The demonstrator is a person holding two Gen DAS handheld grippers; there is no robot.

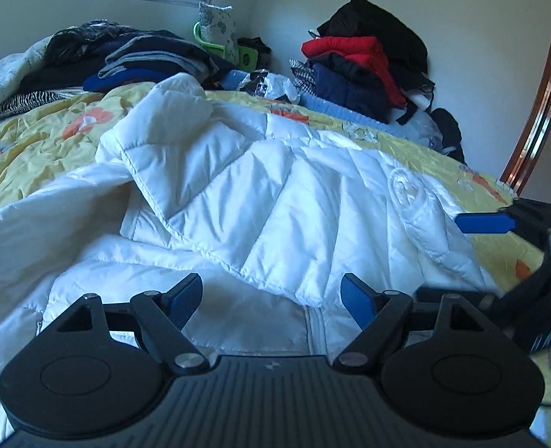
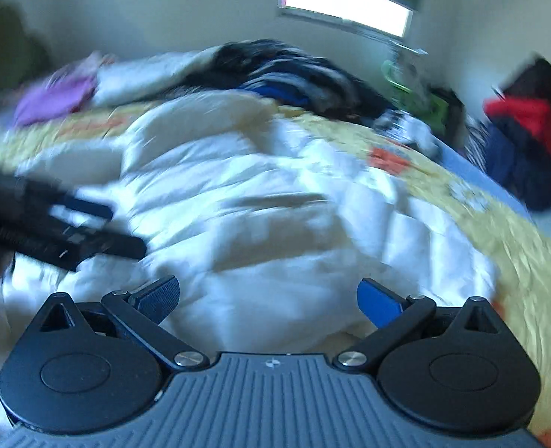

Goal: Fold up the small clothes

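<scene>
— Where's the jacket?

— The white jacket (image 1: 260,194) lies rumpled on the bed (image 1: 43,138), on its yellow quilt, one flap folded over its middle.

— And your claws?

— My left claw (image 1: 271,298) hangs over the near hem, jaws spread, holding nothing. My right claw (image 2: 268,298) is also spread and empty above the jacket, though its view is blurred.

— Anything else?

— Piles of clothes (image 1: 365,63) at the far side.

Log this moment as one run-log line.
left tool: open, empty | right tool: open, empty | white puffer jacket: rumpled on yellow bedspread, unfolded
</scene>
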